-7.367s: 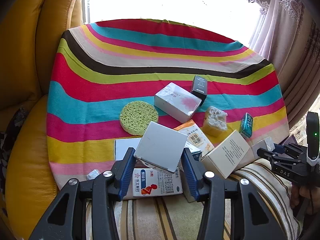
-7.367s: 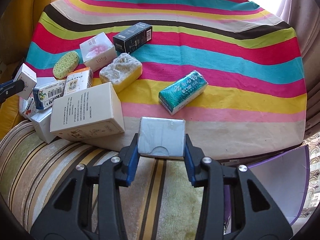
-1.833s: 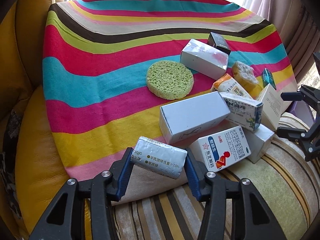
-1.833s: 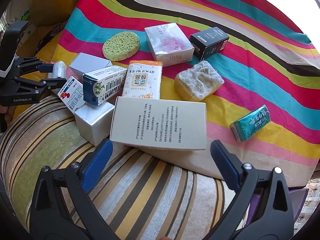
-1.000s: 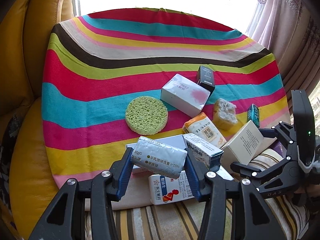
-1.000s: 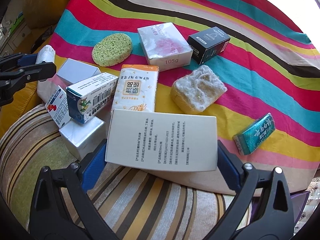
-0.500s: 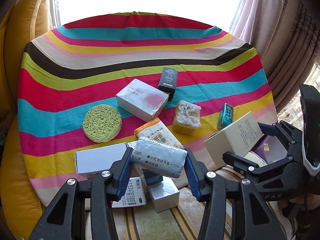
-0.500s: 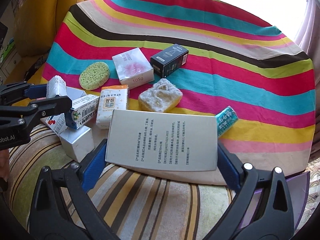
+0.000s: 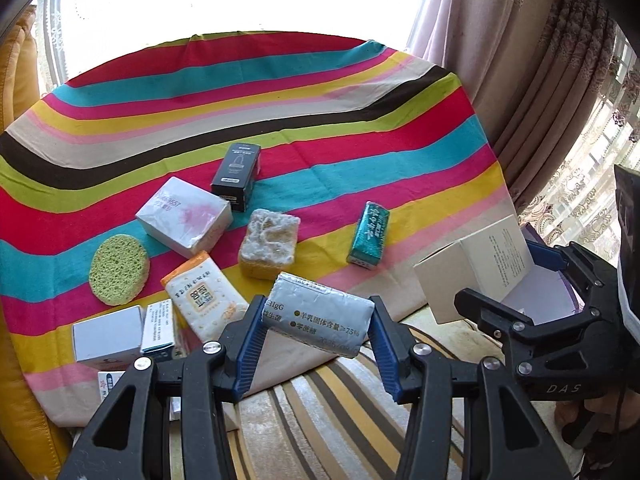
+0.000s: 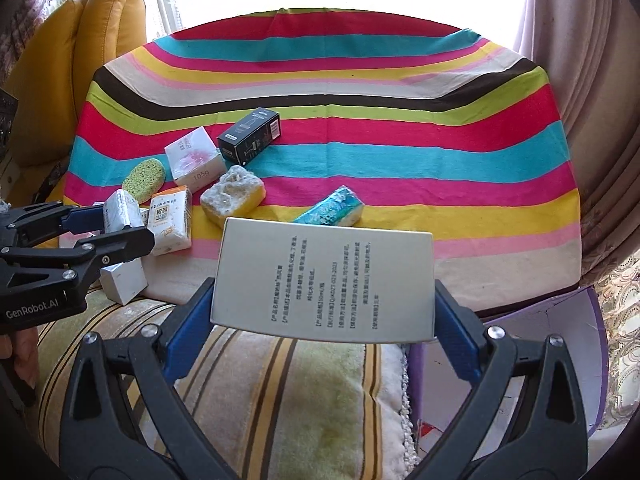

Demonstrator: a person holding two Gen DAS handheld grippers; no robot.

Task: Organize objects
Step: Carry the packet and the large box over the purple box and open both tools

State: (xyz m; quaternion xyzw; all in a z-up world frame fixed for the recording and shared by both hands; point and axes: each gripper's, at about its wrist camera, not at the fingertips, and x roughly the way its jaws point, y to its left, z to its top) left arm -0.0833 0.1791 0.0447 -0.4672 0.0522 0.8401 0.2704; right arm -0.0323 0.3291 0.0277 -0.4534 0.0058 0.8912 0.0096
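Fingers of the left gripper (image 9: 317,325) clench a soft silver pouch (image 9: 318,314) endwise; the right gripper (image 10: 322,309) clamps a light, stiff carton (image 10: 323,282) across its width.

Readable stuff: the silver packet (image 9: 318,318) has "IgG" and "75%" printed on it among Chinese characters. White pink-flowered box (image 10: 195,159), up at about 10 o'clock in the right wrist view, says "105g". Left gripper (image 10: 108,224) body reads "GenRobot.AI", right gripper (image 9: 508,276) reads "DAS". The big cream box (image 10: 324,280) has only small Chinese print, too small to make out.
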